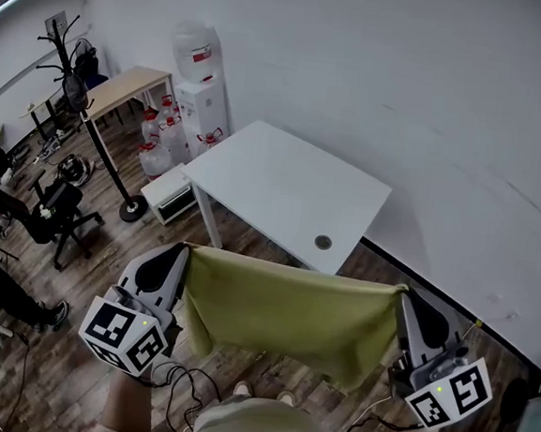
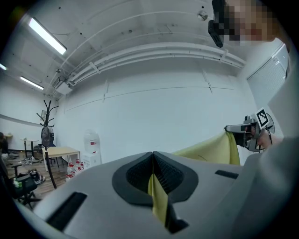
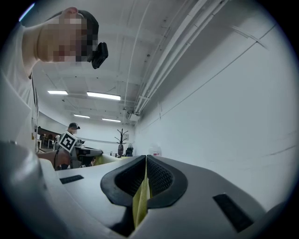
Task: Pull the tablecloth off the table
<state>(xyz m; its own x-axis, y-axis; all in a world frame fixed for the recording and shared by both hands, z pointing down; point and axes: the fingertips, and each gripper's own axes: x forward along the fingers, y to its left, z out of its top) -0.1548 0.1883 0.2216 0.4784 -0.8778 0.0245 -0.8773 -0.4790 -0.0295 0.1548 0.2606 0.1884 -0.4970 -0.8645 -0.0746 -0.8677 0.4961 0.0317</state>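
Note:
An olive-yellow tablecloth [image 1: 290, 311] hangs in the air in front of the person, stretched between both grippers and clear of the white table [image 1: 282, 188], whose top is bare. My left gripper [image 1: 185, 250] is shut on the cloth's left top corner; in the left gripper view a strip of the cloth [image 2: 159, 198] is pinched between the jaws. My right gripper [image 1: 403, 293] is shut on the right top corner, and the cloth [image 3: 140, 203] shows between its closed jaws. The cloth sags in the middle and its lower edge hangs loose.
The table has a round cable hole [image 1: 323, 242] near its front edge. To the left stand a water dispenser [image 1: 201, 96], spare bottles [image 1: 159, 140], a coat stand [image 1: 98, 139], a wooden desk [image 1: 126, 90] and an office chair [image 1: 54, 210]. A white wall [image 1: 403, 100] runs behind the table.

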